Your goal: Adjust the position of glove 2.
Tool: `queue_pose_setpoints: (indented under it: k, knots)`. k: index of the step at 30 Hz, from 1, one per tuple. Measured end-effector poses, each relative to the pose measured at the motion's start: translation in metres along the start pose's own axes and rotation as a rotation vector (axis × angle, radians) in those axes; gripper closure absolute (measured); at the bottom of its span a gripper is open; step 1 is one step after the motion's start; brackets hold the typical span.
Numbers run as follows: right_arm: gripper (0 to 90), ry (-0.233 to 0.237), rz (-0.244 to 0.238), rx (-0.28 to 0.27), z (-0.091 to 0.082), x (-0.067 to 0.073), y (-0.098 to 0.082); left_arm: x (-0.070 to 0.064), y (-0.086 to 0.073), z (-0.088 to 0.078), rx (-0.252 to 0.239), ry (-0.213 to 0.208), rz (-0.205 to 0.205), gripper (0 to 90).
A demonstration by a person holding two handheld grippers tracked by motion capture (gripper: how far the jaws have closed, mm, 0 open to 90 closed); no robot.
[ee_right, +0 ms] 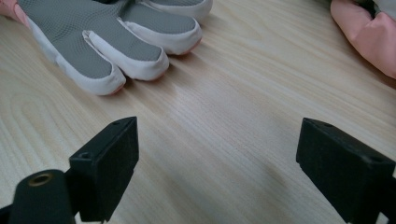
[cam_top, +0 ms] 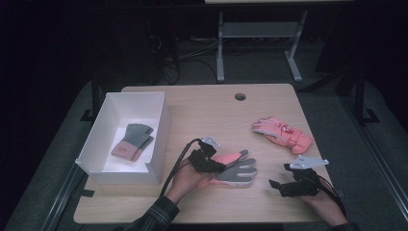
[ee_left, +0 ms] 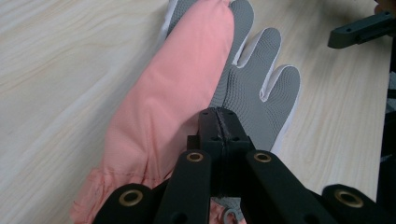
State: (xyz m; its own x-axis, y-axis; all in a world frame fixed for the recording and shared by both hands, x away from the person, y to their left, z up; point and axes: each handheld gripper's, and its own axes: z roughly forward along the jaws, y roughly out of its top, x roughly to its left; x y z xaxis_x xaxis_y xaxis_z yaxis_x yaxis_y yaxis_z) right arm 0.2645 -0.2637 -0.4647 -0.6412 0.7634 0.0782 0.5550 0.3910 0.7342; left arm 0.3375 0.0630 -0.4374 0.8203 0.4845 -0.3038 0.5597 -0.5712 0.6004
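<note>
Left gripper clamped on the cuff end of the pink-and-grey glove, padded fabric with textured palm, flat mid-surface; right gripper jaws apart, just beside its fingertips; second pink glove well apart, white box at left.

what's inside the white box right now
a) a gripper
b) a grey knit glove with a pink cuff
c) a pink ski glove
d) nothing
b: in the high view a grey knit glove with a pink cuff lies on the floor of the white box, while both pink ski gloves are out on the table.
</note>
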Motion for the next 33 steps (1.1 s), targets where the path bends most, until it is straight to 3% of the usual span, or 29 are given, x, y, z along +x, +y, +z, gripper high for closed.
queue_pose_setpoints:
  k: [2, 4, 5, 7, 9, 10, 13, 15, 21, 29, 30, 31, 33]
  knots:
    - [12.9, 0.002, 0.0, -0.005, 0.0, -0.001, 0.0, 0.0, 0.003, -0.005, -0.013, 0.002, 0.007, 89.9]
    - [12.9, -0.001, 0.0, -0.002, -0.001, -0.002, -0.001, 0.004, 0.009, -0.017, -0.051, 0.047, 0.014, 89.9]
    - [12.9, -0.001, 0.0, -0.002, -0.001, -0.002, -0.001, 0.004, 0.009, -0.017, -0.051, 0.047, 0.014, 89.9]
    - [12.9, -0.002, 0.001, -0.003, -0.001, -0.002, -0.001, 0.01, 0.013, -0.024, -0.074, 0.094, 0.006, 89.9]
    - [12.9, -0.001, -0.001, -0.005, -0.001, -0.001, -0.001, 0.02, 0.014, -0.028, -0.061, 0.158, 0.01, 89.9]
    - [12.9, 0.001, 0.002, -0.002, -0.001, 0.0, 0.0, 0.025, 0.013, -0.028, -0.066, 0.172, -0.009, 89.9]
    - [12.9, 0.0, -0.003, 0.0, 0.0, 0.0, 0.0, 0.038, 0.006, -0.027, -0.04, 0.181, -0.038, 89.9]
    - [12.9, 0.001, -0.001, -0.001, -0.001, -0.001, -0.001, 0.04, 0.001, -0.025, -0.017, 0.18, -0.045, 89.9]
    - [12.8, 0.001, -0.004, 0.024, -0.002, 0.002, -0.001, 0.036, -0.005, -0.027, 0.026, 0.183, -0.028, 89.9]
    - [14.6, 0.009, 0.0, 0.021, -0.005, 0.006, 0.003, 0.026, -0.017, -0.033, 0.018, 0.158, -0.042, 89.9]
    - [17.1, 0.003, 0.003, 0.016, -0.007, 0.007, 0.003, 0.026, -0.018, -0.035, 0.035, 0.156, -0.021, 89.9]
    - [23.1, 0.005, 0.004, 0.012, -0.008, 0.007, 0.004, 0.024, -0.019, -0.035, 0.023, 0.153, -0.035, 89.9]
    - [39.9, 0.002, -0.005, -0.003, -0.011, 0.008, 0.004, 0.023, -0.022, -0.038, 0.032, 0.14, -0.024, 89.9]
